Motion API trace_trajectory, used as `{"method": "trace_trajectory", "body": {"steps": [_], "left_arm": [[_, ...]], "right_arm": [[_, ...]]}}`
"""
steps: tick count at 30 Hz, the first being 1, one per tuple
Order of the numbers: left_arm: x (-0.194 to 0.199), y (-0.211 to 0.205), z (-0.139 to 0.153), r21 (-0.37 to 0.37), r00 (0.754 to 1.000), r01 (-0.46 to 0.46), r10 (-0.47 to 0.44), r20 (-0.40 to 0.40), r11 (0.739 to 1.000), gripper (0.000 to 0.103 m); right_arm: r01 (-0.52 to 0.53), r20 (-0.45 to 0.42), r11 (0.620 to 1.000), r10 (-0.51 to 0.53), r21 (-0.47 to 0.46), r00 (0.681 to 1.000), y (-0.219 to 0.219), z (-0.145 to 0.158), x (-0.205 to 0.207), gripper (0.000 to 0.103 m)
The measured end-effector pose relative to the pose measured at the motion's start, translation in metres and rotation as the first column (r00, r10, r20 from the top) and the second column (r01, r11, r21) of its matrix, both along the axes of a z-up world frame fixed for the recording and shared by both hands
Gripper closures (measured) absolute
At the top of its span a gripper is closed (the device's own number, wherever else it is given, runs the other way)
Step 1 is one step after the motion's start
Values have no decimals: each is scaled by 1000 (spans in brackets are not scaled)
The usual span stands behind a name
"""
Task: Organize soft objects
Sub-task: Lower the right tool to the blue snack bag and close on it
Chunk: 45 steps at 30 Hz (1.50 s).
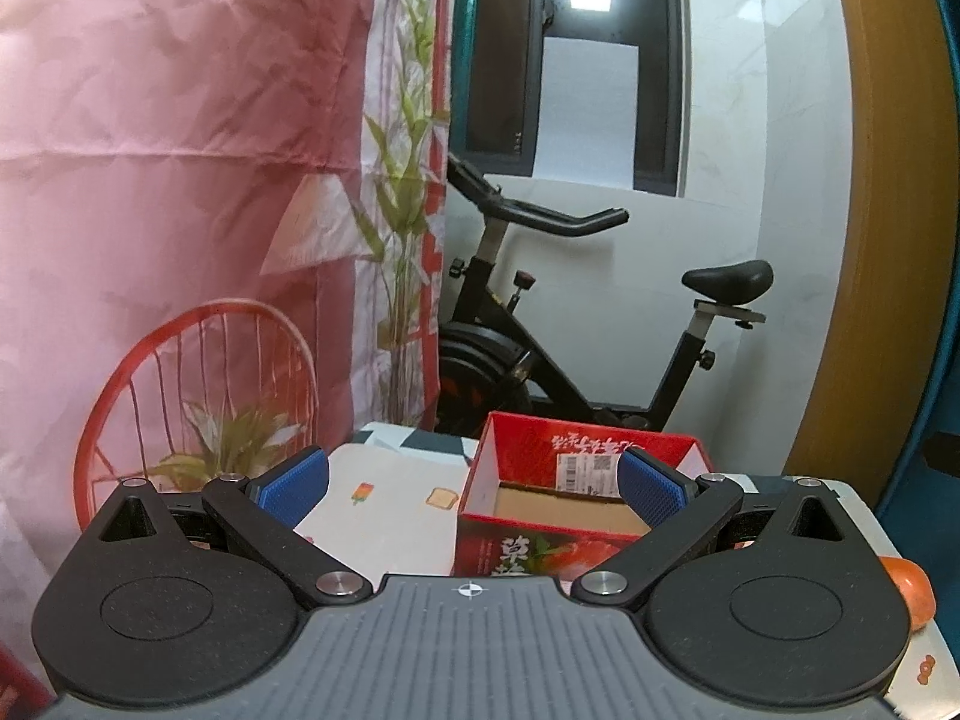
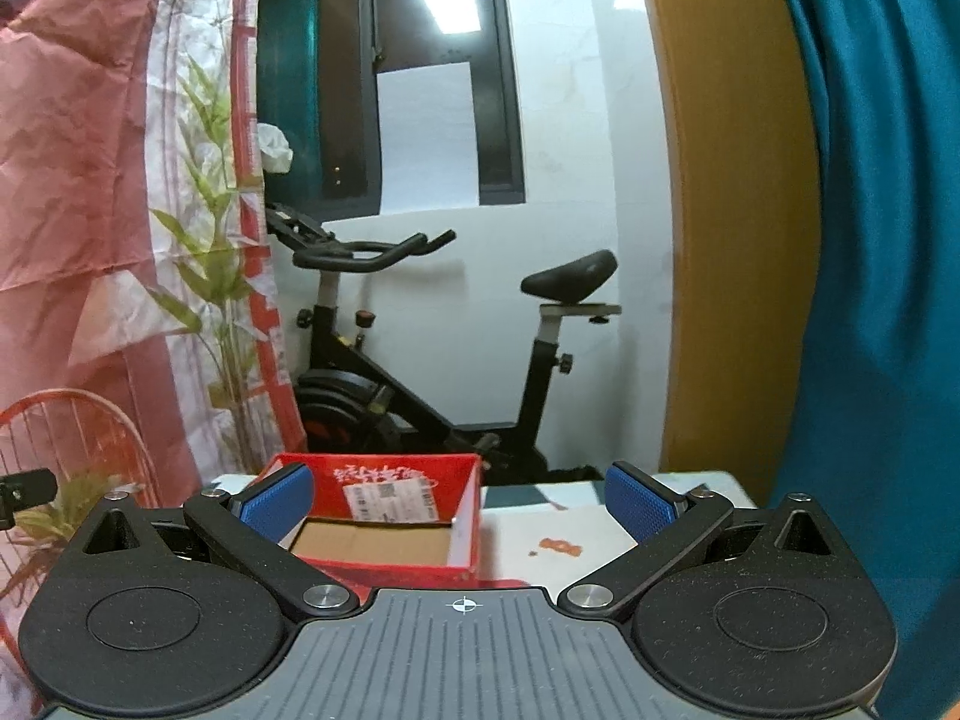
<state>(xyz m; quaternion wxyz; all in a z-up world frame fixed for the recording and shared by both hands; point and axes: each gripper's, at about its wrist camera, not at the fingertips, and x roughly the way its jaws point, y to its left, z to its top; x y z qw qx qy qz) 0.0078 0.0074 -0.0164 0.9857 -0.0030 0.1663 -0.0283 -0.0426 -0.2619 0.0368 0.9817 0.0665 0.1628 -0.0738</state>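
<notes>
The left tongs (image 1: 471, 489) are released, their blue pads (image 1: 292, 492) spread wide with nothing between them. They hang over the desk (image 1: 384, 516), which wears a pale cloth printed with small food pictures. The red box (image 1: 570, 504) stands on the desk just ahead of the left tongs, a little toward their right pad; it is open at the top, its brown cardboard floor bare, with a white shipping label stuck on the inside of its far wall. An orange round thing (image 1: 912, 597) lies near the box on its right side, at the desk's edge, partly hidden behind the tongs' body; what it is cannot be told.

The right tongs (image 2: 459, 507) are released too, pads (image 2: 639, 507) wide apart and holding nothing. From this side the box (image 2: 384, 516) sits ahead toward their left pad, again showing only bare cardboard inside.

Behind the box stands a black exercise bike (image 1: 576, 324) against a white wall. Beyond the box's left side hangs a pink printed sheet (image 1: 180, 180).
</notes>
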Motion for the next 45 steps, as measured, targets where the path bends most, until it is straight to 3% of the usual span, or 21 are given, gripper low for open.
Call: {"method": "trace_trajectory", "body": {"steps": [4, 7, 10, 15, 23, 27, 31, 35, 38, 45], "left_arm": [[5, 4, -7, -14, 1000, -15, 15, -16, 1000, 0], [11, 7, -16, -19, 1000, -16, 15, -21, 1000, 0], [17, 10, -32, -24, 1000, -3, 2, -27, 1000, 0], [35, 17, -66, -28, 994, 16, -19, -110, 999, 0], [62, 27, -133, -17, 967, 88, -90, -239, 996, 0], [71, 32, -160, -58, 946, 116, -128, -298, 992, 0], [78, 34, -182, -69, 927, 128, -144, -346, 989, 3], [84, 31, -200, -79, 902, 166, -184, -390, 983, 6], [86, 30, -211, -98, 880, 191, -215, -424, 977, 16], [98, 32, -245, -154, 812, 188, -242, -531, 970, 27]], "right_arm": [[-18, -1, 999, 18, 48, 1000, -7, -13, 6, 0], [-31, 13, 999, 31, 17, 999, -3, -30, 10, 0], [-25, -45, 998, 23, -52, 999, 9, -51, 20, 0], [-115, -168, 992, 121, 41, 978, 16, -93, 36, 0], [-146, -269, 989, 142, 5, 953, 30, -152, 54, 0], [-164, -313, 986, 160, 11, 936, 30, -177, 54, 0], [-217, -370, 975, 219, 46, 903, 35, -198, 61, 1], [-271, -432, 960, 272, 65, 860, 47, -217, 70, 14], [-313, -477, 946, 312, 80, 822, 57, -228, 73, 27], [-335, -518, 932, 358, 141, 777, 57, -244, 81, 49]]}}
